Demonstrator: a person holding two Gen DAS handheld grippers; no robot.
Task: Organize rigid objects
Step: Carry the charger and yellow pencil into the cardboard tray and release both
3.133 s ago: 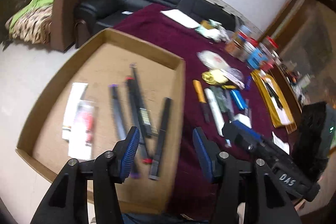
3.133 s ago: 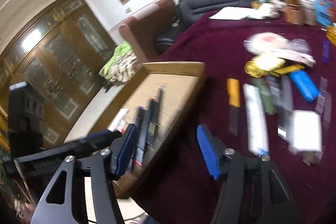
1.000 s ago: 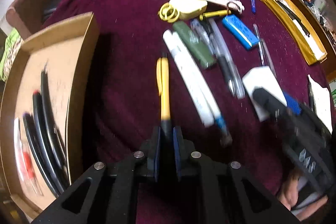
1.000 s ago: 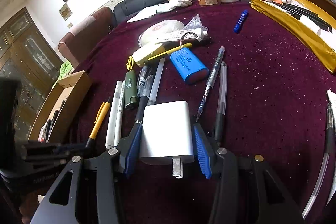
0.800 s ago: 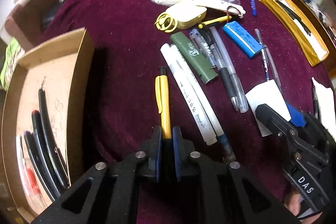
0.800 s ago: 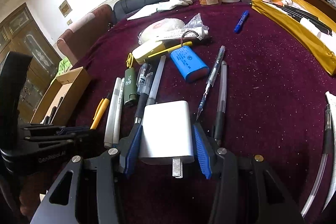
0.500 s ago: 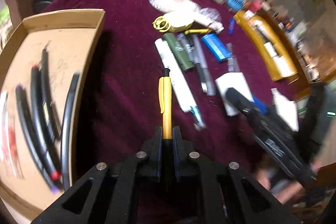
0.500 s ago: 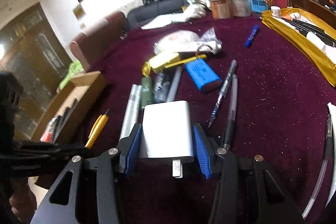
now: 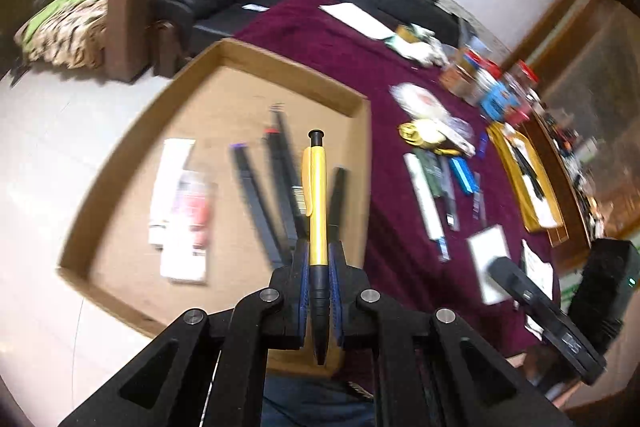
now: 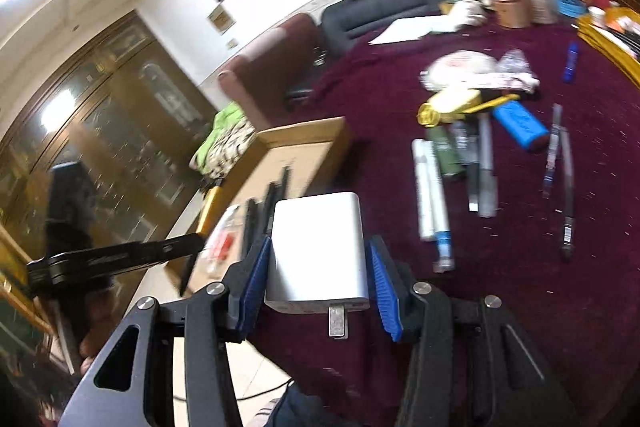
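two items are held: a yellow plastic pen (image 9: 318, 187) in closed left jaws, a white square charger (image 10: 318, 251) in right; both should be lowered flat into the shallow cardboard tray (image 9: 224, 95) ahead before release.

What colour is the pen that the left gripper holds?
The pen is yellow with a black grip and a black tip, seen best in the left wrist view.

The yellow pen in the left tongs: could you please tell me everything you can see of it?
The yellow pen has a glossy, plastic-looking yellow barrel with a matching clip, a black push button at its far end and a ribbed black grip. The left tongs are shut on that grip, blue pads pressing both sides, with the tip poking out behind them. It points straight ahead, held in the air over the cardboard tray, touching nothing else.
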